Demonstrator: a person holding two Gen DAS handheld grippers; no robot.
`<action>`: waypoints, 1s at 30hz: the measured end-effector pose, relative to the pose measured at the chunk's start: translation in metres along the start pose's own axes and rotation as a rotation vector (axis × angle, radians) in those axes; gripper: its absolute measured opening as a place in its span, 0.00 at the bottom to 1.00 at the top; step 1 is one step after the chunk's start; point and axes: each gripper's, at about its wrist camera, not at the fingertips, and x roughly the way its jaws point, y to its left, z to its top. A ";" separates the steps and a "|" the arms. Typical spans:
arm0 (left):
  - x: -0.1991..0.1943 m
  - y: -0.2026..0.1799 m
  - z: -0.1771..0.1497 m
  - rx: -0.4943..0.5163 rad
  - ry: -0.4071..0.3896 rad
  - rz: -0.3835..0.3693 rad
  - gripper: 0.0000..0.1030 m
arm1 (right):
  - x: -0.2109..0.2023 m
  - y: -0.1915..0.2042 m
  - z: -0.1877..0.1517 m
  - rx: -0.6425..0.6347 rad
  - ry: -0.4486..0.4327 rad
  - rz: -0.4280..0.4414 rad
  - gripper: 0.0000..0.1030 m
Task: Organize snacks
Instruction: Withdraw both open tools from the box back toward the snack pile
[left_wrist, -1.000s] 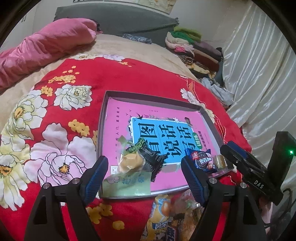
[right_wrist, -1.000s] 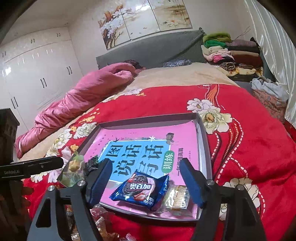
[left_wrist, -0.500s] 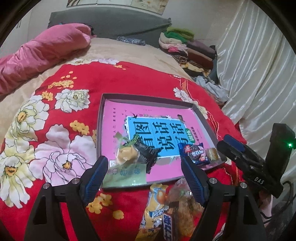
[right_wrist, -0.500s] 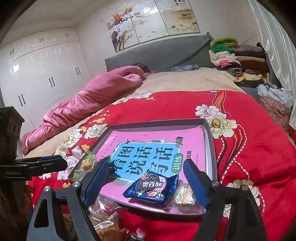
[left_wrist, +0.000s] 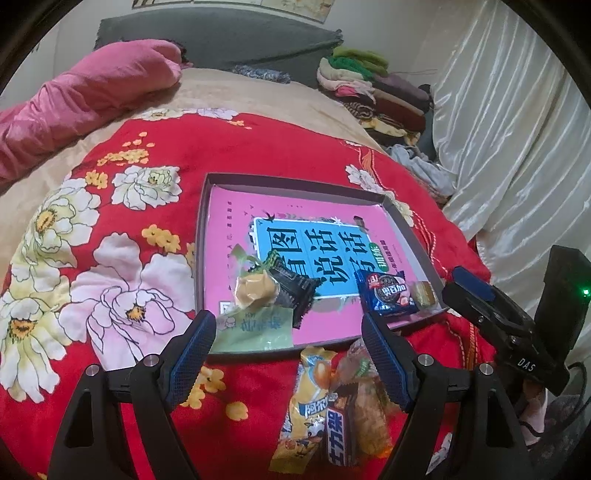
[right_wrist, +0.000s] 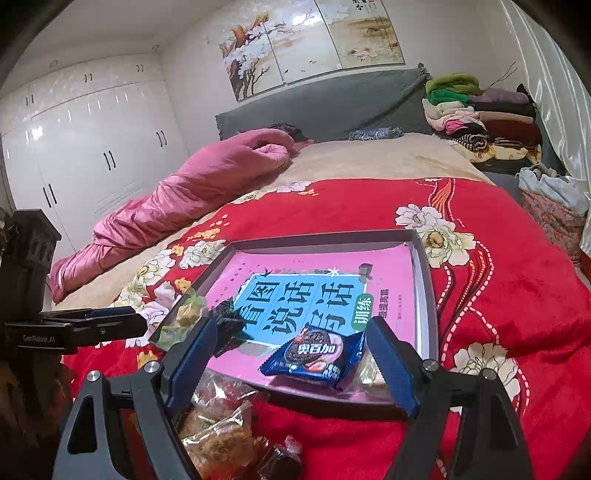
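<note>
Red flowered bedspread (left_wrist: 155, 413) carries a shallow tray (left_wrist: 295, 182) already holding a blue cookie pack (right_wrist: 314, 356) near its front edge, while loose snacks (left_wrist: 332, 402) wait just outside it, so both the left gripper (left_wrist: 288, 350) and right gripper (right_wrist: 290, 363) hover spread and empty, the right's jaws having just opened.

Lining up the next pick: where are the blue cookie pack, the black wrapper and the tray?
blue cookie pack (right_wrist: 314, 354): right wrist view, centre of wrapper.
black wrapper (left_wrist: 295, 288): left wrist view, middle of wrapper.
tray (left_wrist: 295, 182): left wrist view, far wall.
</note>
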 end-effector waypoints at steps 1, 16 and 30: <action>0.000 0.000 -0.001 0.000 0.003 0.002 0.80 | -0.001 0.001 -0.001 -0.002 0.001 -0.002 0.80; -0.005 -0.005 -0.012 0.027 0.026 0.021 0.80 | -0.013 0.006 -0.010 -0.013 0.012 -0.022 0.85; -0.008 -0.003 -0.022 0.036 0.060 0.033 0.80 | -0.017 0.029 -0.024 -0.094 0.060 -0.023 0.85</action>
